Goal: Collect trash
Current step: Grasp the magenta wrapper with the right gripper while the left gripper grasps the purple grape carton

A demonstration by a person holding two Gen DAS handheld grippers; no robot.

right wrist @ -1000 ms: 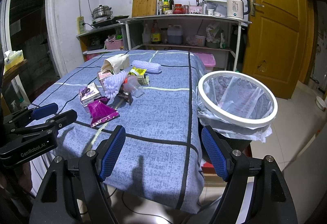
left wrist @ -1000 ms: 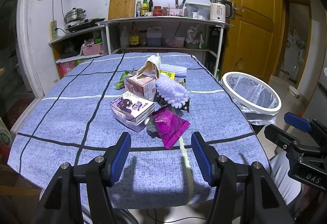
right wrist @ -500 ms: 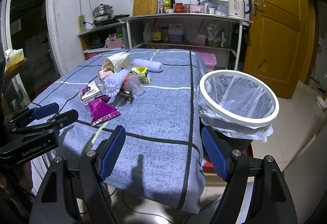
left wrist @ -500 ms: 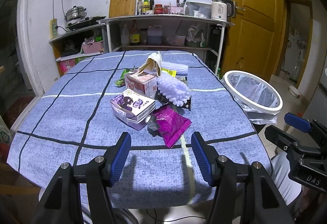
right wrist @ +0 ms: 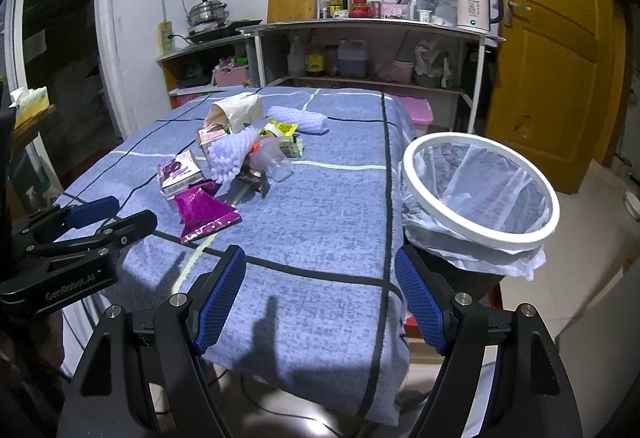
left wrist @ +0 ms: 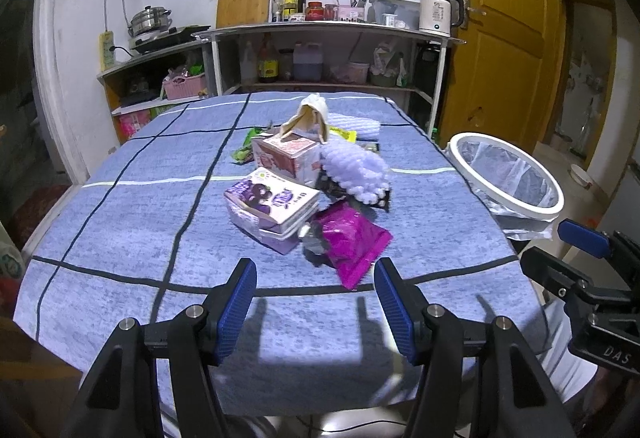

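Both my left gripper point(left wrist: 314, 302) and right gripper point(right wrist: 320, 302) stand wide and empty; magenta packet point(left wrist: 352, 238) lies just ahead of left jaws, overlapped by neighbouring litter, risking a dragged-along pickup.

A blue cloth point(left wrist: 120, 222) crossed by dark and pale grid lines covers the bench point(right wrist: 320, 214). On it lie a magenta foil wrapper point(left wrist: 352, 242), a purple-and-white carton point(left wrist: 272, 206), a pink-and-white box point(left wrist: 286, 156), lilac foam netting point(left wrist: 356, 170), a beige paper bag point(left wrist: 310, 118) and a yellow packet point(right wrist: 280, 128). The bin point(right wrist: 478, 230) carries a white ring over a translucent white liner. Both pairs of tongs, left tongs point(left wrist: 314, 300) and right tongs point(right wrist: 320, 296), are black with blue textured pads point(right wrist: 220, 298). Behind stand an ochre wooden door point(left wrist: 508, 26) and a white kettle point(right wrist: 474, 8).
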